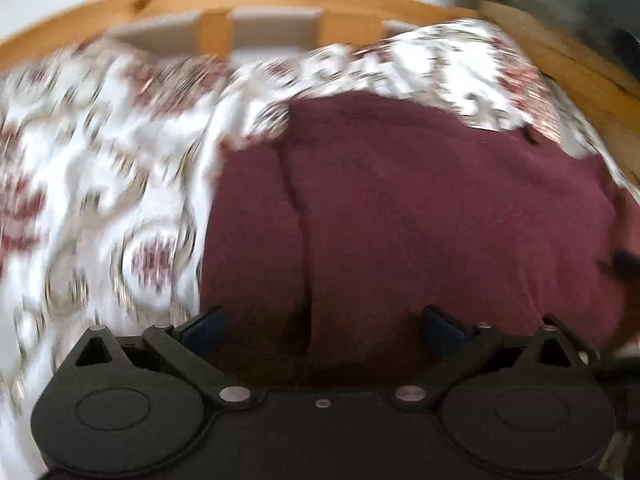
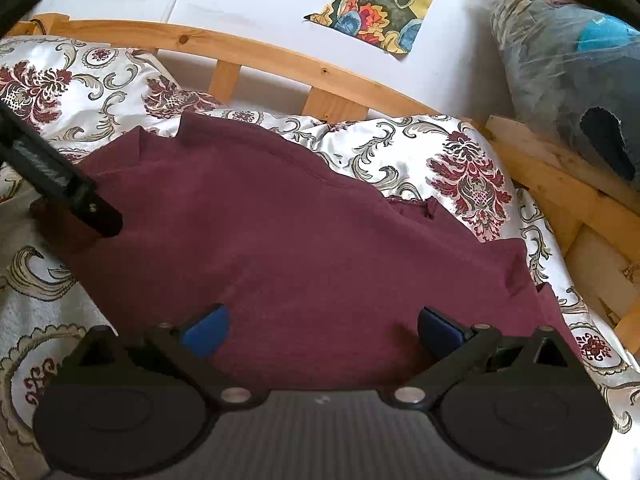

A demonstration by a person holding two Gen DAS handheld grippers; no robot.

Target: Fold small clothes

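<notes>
A maroon garment lies spread on a floral bedspread. It also fills the middle of the blurred left wrist view, with a lengthwise fold crease left of centre. My left gripper is open and empty, fingers apart just above the garment's near part. My right gripper is open and empty over the garment's near edge. The left gripper's black body shows in the right wrist view at the garment's left edge.
A wooden bed frame with slats runs behind the bedspread against a white wall with posters. A plastic-wrapped bundle sits at the far right beside wooden boards.
</notes>
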